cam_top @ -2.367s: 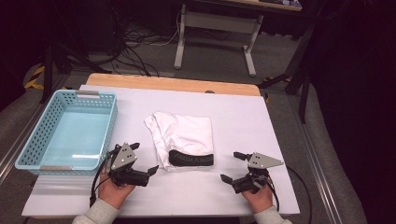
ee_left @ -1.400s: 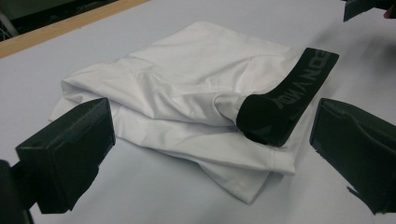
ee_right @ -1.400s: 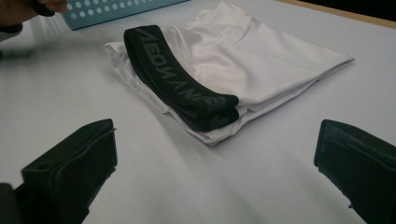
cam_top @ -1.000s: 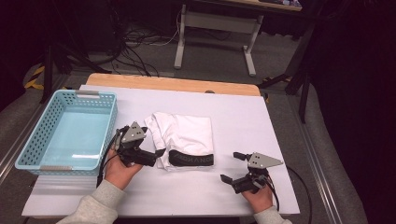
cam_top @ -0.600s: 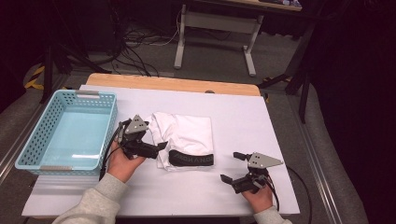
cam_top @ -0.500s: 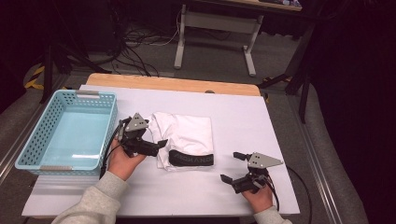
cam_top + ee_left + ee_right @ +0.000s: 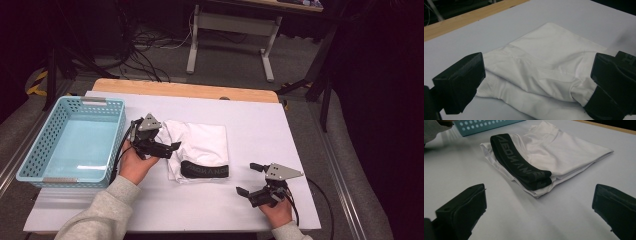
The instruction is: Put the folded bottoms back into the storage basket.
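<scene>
Left tool (image 7: 172,147) gaped wide at folded white underwear's (image 7: 200,145) edge; right tool (image 7: 248,178) open, empty, on table (image 7: 280,125).

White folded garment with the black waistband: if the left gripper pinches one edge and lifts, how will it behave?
The folded white garment is probably floppy: its layers crease and sag in the left gripper view, so an edge pinch likely unfolds it. It looks thin, so probably light. The black waistband looks thicker and may hang lowest. The left gripper stands open at its edge.
</scene>
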`<move>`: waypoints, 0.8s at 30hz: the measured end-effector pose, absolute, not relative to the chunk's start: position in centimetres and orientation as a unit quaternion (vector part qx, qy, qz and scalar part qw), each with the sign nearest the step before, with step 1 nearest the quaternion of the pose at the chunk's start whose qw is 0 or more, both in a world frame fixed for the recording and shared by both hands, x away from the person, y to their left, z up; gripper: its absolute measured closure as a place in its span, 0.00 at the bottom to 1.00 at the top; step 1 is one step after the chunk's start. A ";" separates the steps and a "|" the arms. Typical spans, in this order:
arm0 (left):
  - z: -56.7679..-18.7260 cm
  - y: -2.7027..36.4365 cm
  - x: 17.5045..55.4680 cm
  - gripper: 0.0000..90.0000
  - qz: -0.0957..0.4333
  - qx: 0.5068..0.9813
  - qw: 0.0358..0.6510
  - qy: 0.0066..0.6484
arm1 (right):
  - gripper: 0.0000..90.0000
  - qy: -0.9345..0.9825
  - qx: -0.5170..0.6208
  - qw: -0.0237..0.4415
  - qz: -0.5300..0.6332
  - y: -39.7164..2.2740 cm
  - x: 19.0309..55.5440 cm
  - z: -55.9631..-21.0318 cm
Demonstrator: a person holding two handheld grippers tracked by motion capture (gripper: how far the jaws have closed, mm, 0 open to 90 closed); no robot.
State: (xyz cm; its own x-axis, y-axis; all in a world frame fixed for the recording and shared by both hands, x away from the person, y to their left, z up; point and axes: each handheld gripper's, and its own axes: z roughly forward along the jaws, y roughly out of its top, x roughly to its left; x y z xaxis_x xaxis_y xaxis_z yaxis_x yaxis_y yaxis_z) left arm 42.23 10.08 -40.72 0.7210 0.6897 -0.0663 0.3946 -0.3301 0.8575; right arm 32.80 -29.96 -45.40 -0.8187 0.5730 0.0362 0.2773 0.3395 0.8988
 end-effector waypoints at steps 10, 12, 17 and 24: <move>-41.0 9.8 43.2 0.01 0.156 0.794 0.467 0.356 | 0.00 0.806 0.263 0.145 0.510 -29.9 32.8 -45.4; -41.1 9.8 43.4 0.01 0.158 0.795 0.464 0.358 | 0.00 0.806 0.263 0.145 0.510 -29.9 32.8 -45.4; -41.5 9.4 44.1 0.03 0.169 0.793 0.440 0.387 | 0.00 0.807 0.262 0.144 0.509 -29.9 32.8 -45.4; -42.3 8.6 45.6 0.03 0.177 0.797 0.406 0.411 | 0.00 0.808 0.263 0.144 0.508 -29.9 32.7 -45.4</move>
